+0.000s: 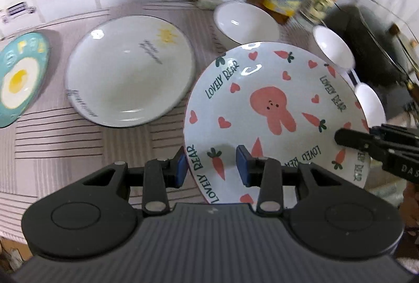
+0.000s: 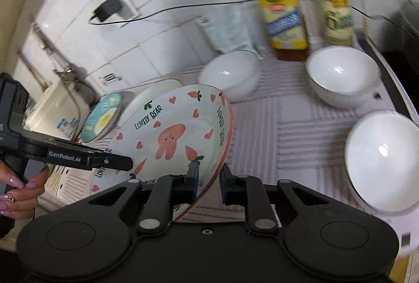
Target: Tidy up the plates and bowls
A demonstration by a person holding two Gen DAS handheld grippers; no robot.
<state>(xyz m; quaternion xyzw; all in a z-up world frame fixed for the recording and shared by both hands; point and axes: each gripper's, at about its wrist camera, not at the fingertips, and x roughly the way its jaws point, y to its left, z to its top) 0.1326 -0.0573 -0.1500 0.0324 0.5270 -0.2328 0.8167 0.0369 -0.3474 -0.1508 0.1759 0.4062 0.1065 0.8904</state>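
Between both grippers' fingers I grip the plate (image 1: 272, 110) rim, left (image 1: 212, 165) and right (image 2: 209, 178); uneven lifting could slip it.

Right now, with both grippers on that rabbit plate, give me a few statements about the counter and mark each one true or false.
1. The rabbit plate is gripped at its rim by both the left gripper and the right gripper. True.
2. The egg plate sits stacked inside the plain white plate. False: they lie side by side on the striped mat.
3. Three white bowls stand on the mat: one, another, a third. True.
4. The rabbit plate lies flat on the mat. False: it is tilted and lifted.
5. Both bottles lie on their sides. False: they stand upright by the wall.
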